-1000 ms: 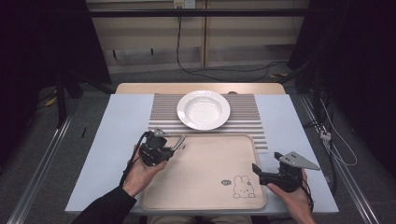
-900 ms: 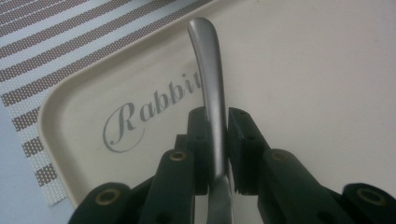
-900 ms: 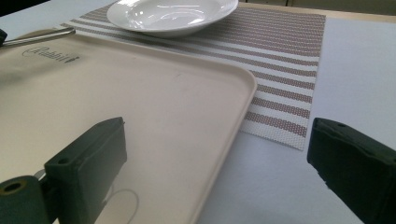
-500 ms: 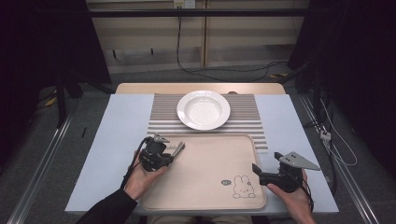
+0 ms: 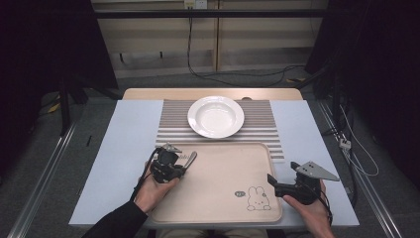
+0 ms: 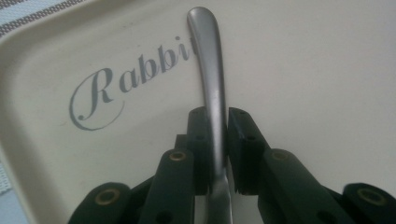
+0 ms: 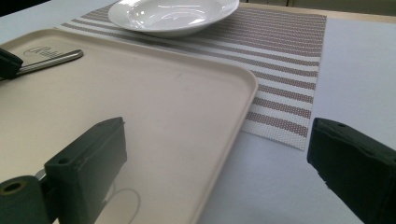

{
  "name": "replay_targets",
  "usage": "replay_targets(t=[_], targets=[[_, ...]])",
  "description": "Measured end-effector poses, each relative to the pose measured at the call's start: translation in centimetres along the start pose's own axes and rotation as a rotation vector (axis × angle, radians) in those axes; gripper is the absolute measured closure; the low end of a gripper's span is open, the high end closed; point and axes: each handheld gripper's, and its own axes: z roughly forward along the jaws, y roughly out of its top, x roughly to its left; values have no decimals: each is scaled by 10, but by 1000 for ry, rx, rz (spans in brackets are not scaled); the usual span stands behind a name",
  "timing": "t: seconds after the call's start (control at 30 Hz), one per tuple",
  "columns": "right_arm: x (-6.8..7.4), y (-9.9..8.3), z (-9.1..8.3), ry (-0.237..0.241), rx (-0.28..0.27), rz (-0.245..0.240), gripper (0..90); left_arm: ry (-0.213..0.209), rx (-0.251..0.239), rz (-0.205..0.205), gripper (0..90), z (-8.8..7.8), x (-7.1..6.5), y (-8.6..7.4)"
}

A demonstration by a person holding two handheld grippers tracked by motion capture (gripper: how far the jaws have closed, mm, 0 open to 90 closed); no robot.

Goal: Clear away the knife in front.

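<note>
- The left gripper point(image 5: 185, 162) is clamping a metal utensil handle point(image 6: 208, 70) between its jaws, over the top left corner of the beige tray point(image 5: 223, 208), near the word "Rabbit" point(image 6: 126, 79)
- The right gripper point(image 5: 272, 179) is hovering with jaws spread wide at the tray's right edge
- One tray, one white plate point(image 5: 216, 116) and one striped mat point(image 5: 270, 130) are sitting on the counter point(image 5: 124, 144), the plate beyond the tray

left gripper point(image 5: 189, 159) clamped tight, right gripper point(image 5: 271, 179) jaws spread wide, both hand-held low
</note>
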Motion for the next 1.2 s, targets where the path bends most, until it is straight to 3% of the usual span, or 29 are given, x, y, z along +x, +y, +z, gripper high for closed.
replay_targets(t=[0.37, 0.5, 0.7, 1.07, 1.2], targets=[[0, 0, 0, 3, 2, -2, 47, 22, 1, 29, 793, 1, -4, -1], [0, 0, 0, 3, 2, -1, 47, -1, -4, 25, 789, 1, -1, -1], [0, 0, 0, 2, 2, 0, 47, -11, -9, 29, 699, 0, 3, -2], [-2, 0, 1, 8, 1, 9, 47, -26, -87, 37, 360, -4, 7, -1], [-2, 0, 1, 8, -2, 5, 47, -20, -111, 51, 184, -4, 6, 0]])
